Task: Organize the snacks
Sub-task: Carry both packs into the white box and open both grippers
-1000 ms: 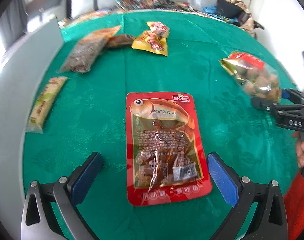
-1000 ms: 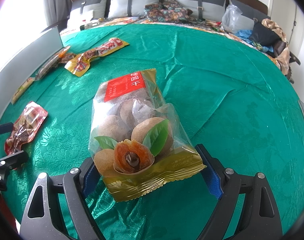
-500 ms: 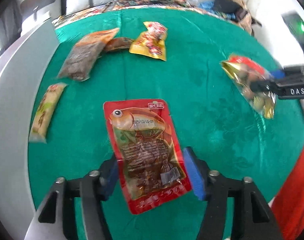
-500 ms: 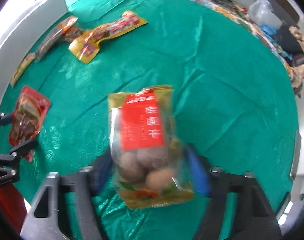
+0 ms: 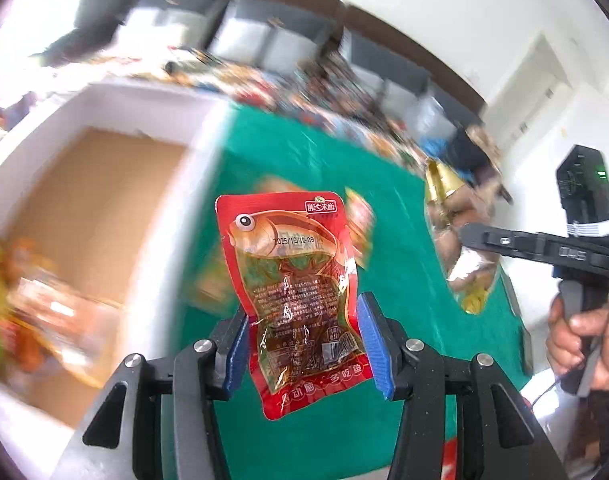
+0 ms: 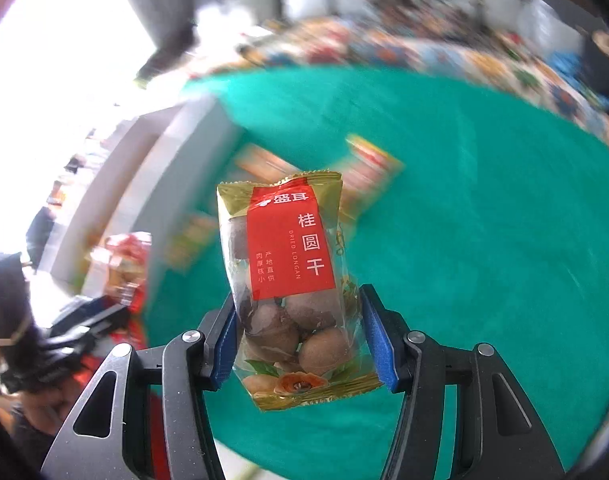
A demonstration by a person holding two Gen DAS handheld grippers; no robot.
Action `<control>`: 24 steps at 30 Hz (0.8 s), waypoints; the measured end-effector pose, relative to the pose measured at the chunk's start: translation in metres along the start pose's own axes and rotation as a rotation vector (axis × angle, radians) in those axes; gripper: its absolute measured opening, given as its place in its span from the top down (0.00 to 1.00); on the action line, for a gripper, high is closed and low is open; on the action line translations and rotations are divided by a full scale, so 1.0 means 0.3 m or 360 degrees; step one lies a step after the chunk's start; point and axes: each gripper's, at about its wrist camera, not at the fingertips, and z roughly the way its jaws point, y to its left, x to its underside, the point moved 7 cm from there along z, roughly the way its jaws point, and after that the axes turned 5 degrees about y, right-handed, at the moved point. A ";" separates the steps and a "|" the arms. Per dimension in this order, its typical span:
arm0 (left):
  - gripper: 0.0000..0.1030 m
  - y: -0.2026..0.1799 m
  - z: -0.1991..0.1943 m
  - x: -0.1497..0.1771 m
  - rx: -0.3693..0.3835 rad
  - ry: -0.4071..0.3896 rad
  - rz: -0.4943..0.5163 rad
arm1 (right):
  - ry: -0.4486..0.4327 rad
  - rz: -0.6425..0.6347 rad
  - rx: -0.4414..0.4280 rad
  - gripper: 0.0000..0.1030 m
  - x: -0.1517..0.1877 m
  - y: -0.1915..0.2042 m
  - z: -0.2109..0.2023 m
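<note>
My left gripper [image 5: 304, 344] is shut on a red fish snack packet [image 5: 292, 280] and holds it upright in the air above the green table [image 5: 384, 216]. My right gripper [image 6: 300, 344] is shut on a gold and red bag of dried longan [image 6: 292, 280], also lifted off the table. The right gripper with its bag [image 5: 460, 248] shows at the right of the left wrist view. The left gripper [image 6: 84, 320] shows blurred at the left of the right wrist view.
An open cardboard box with white flaps [image 5: 92, 216] stands left of the table, with blurred snack packets [image 5: 44, 312] inside. Several more packets [image 6: 368, 172] lie blurred on the green cloth. A sofa with grey cushions [image 5: 272, 44] lies beyond.
Both grippers have closed on their packets and lifted them off the table. Both have swung left toward the box; the background is motion-blurred.
</note>
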 end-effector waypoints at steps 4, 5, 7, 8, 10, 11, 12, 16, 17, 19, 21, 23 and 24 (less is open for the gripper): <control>0.45 0.288 -0.171 -0.086 -0.0352 -0.0086 -0.0084 | -0.0070 -0.0125 -0.0334 0.43 -0.152 0.402 0.013; 0.37 0.364 -0.188 -0.088 -0.0460 -0.0080 -0.0108 | -0.0069 -0.0142 -0.0408 0.43 -0.178 0.491 0.031; 0.17 0.519 -0.210 -0.074 -0.0697 -0.0033 -0.0174 | -0.0067 -0.0166 -0.0532 0.38 -0.224 0.666 0.085; 0.16 0.579 -0.220 -0.052 -0.0786 -0.0015 -0.0209 | -0.0074 -0.0166 -0.0553 0.35 -0.243 0.723 0.108; 0.16 0.654 -0.239 0.002 -0.0841 0.0044 -0.0199 | -0.0093 -0.0133 -0.0555 0.31 -0.269 0.802 0.150; 0.16 0.671 -0.250 0.025 -0.0827 0.0035 -0.0226 | -0.0102 -0.0118 -0.0562 0.31 -0.275 0.812 0.157; 0.16 0.677 -0.263 0.048 -0.0807 0.0020 -0.0249 | -0.0119 -0.0108 -0.0575 0.31 -0.278 0.810 0.157; 0.16 0.609 -0.278 0.130 -0.0726 -0.0010 -0.0218 | -0.0214 -0.0127 -0.0408 0.26 -0.231 0.615 0.131; 0.16 0.565 -0.270 0.142 -0.0682 -0.0023 -0.0193 | -0.0224 -0.0135 -0.0314 0.26 -0.206 0.528 0.139; 0.16 0.476 -0.273 0.170 -0.0584 -0.0049 -0.0138 | -0.0208 -0.0155 -0.0098 0.26 -0.123 0.327 0.183; 0.14 0.363 -0.266 0.194 -0.0474 -0.0078 -0.0068 | -0.0136 -0.0153 0.0141 0.26 -0.001 0.114 0.245; 0.09 0.215 -0.240 0.203 -0.0365 -0.0085 0.0021 | -0.0051 -0.0122 0.0351 0.26 0.142 -0.112 0.292; 0.05 0.142 -0.221 0.210 -0.0314 -0.0076 0.0072 | -0.0035 -0.0093 0.0436 0.26 0.207 -0.213 0.296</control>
